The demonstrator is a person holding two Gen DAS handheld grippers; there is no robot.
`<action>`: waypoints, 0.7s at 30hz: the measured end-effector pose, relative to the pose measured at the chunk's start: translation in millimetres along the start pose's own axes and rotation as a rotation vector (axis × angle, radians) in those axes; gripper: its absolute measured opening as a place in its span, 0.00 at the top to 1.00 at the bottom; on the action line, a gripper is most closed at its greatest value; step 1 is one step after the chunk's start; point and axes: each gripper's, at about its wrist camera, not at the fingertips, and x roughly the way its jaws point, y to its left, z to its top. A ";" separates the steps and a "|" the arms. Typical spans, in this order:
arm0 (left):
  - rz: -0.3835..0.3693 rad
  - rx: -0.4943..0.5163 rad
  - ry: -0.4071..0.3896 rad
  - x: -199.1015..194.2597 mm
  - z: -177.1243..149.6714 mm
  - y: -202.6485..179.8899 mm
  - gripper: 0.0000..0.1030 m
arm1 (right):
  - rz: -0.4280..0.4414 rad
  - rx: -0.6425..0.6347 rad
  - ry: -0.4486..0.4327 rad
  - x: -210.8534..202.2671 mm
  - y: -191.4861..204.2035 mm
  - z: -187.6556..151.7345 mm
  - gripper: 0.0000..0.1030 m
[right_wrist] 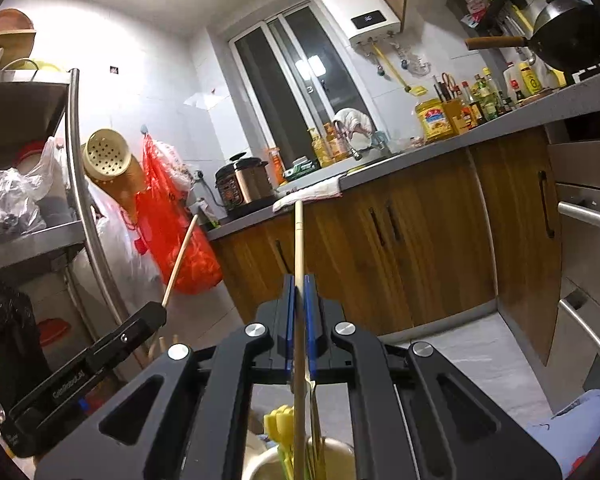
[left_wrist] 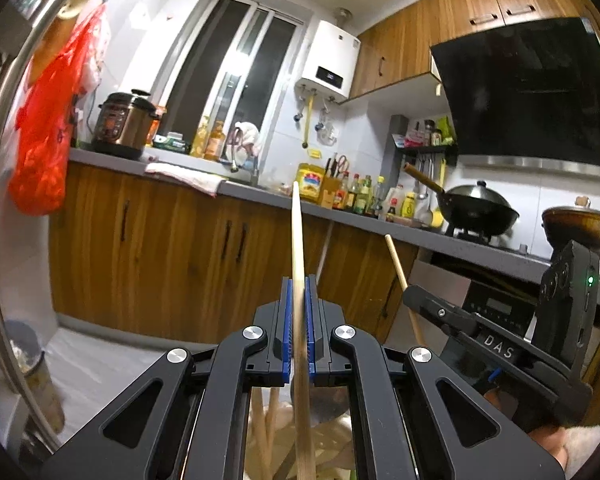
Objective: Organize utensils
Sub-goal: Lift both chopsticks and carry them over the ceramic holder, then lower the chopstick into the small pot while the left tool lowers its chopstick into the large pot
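Note:
My left gripper (left_wrist: 299,284) is shut on a long wooden chopstick (left_wrist: 297,236) that stands up between its blue pads. Below it, more wooden utensils (left_wrist: 266,420) show between the arms. My right gripper (right_wrist: 299,282) is shut on another wooden chopstick (right_wrist: 299,240), also upright. Under it a pale container (right_wrist: 260,464) holds yellow utensils (right_wrist: 280,428). The right gripper shows in the left wrist view (left_wrist: 410,294), holding its chopstick (left_wrist: 396,260). The left gripper shows in the right wrist view (right_wrist: 156,312), with its chopstick (right_wrist: 180,256).
A grey kitchen counter (left_wrist: 260,192) over wooden cabinets (left_wrist: 160,248) runs across both views. A wok (left_wrist: 478,208) sits on the stove at the right. A metal rack (right_wrist: 72,184) with bags stands at the left. A red plastic bag (right_wrist: 172,224) hangs on the wall.

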 end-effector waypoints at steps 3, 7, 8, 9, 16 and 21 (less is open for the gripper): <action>0.023 0.025 -0.021 -2.0 -7.3 -2.6 0.94 | -0.021 -0.018 -0.022 1.9 2.0 -5.9 0.95; 0.031 0.028 -0.029 -4.9 -14.1 -3.1 0.94 | -0.068 -0.058 -0.063 2.2 4.2 -12.4 0.95; 0.033 0.029 -0.028 -5.8 -15.2 -2.8 0.94 | -0.082 -0.066 -0.068 2.6 5.0 -14.4 0.95; 0.034 0.030 -0.024 -6.8 -16.3 -2.4 0.94 | -0.091 -0.070 -0.067 3.3 5.1 -15.3 0.95; 0.027 0.046 0.011 -14.9 -23.9 -3.6 0.94 | -0.119 -0.110 -0.021 1.2 1.7 -28.5 0.95; 0.023 0.061 0.055 -25.4 -32.9 -5.0 0.94 | -0.095 -0.099 0.046 -9.3 -6.0 -29.0 0.95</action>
